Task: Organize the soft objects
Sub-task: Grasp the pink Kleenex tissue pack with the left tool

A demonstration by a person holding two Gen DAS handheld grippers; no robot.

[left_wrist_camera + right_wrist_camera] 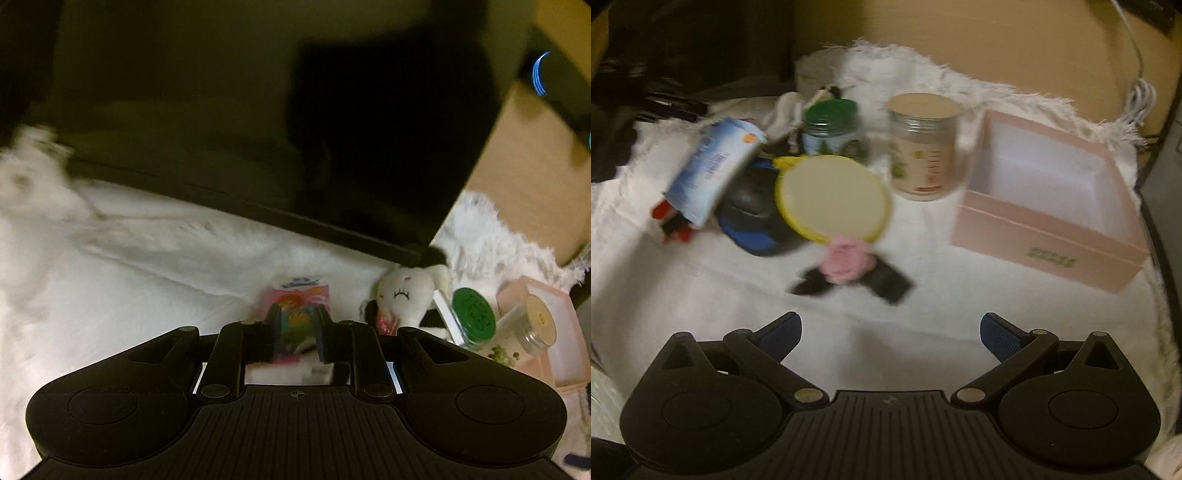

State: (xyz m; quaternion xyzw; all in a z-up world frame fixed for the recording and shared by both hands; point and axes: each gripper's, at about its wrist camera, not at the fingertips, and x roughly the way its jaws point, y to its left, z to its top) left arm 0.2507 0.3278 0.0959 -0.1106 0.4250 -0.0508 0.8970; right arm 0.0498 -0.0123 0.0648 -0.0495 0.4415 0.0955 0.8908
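In the left wrist view my left gripper is shut on a pink printed packet and holds it over the white fluffy cloth. A white plush bunny lies just to its right. In the right wrist view my right gripper is open and empty above the cloth. Ahead of it lie a pink knitted flower on a black ribbon, a round yellow-rimmed mirror, a blue tissue pack and an open pink box, which is empty.
A green-lidded jar and a clear jar with a tan lid stand behind the mirror. A dark blue object lies under the mirror. A large black panel looms over the cloth on the left. A white cable hangs at the back right.
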